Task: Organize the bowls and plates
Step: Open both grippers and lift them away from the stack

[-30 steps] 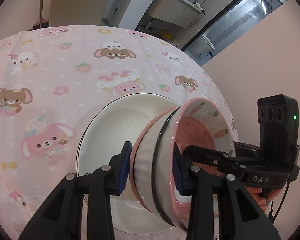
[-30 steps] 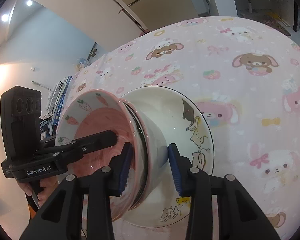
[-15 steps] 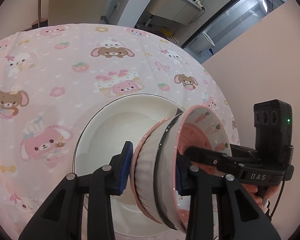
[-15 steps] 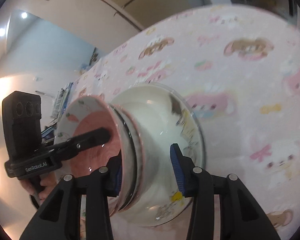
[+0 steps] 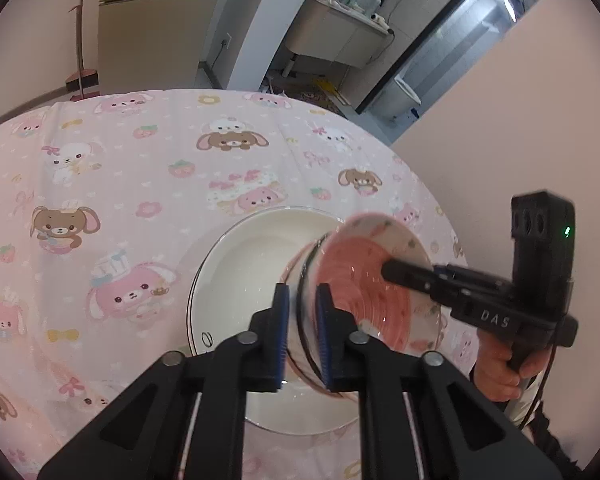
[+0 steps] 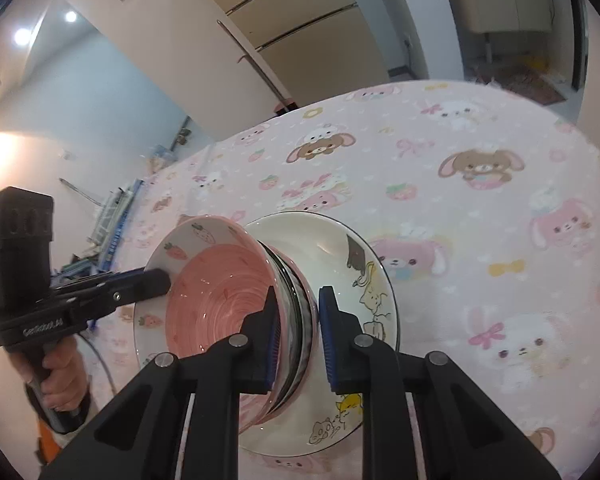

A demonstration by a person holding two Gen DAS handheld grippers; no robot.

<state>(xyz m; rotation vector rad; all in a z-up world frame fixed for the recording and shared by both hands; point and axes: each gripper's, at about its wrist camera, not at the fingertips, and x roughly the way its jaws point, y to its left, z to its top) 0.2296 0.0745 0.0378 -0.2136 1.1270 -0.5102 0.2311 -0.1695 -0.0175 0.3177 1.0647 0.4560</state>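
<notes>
One big round table wears a pink tablecloth (image 5: 148,184) with bunnies and bears on it. At about 6 o'clock on the cloth sits a wide white plate (image 6: 340,248) with little cats. Over the plate, tipped on its side, is a pink bowl (image 5: 364,280) with strawberries and carrots. The left gripper (image 5: 302,334) pinches the bowl's rim tight. The right gripper (image 6: 298,338) is closing, with the rim on the other side between its jaws.

Bright indoor light, fisheye-warped edges, slight motion blur.
</notes>
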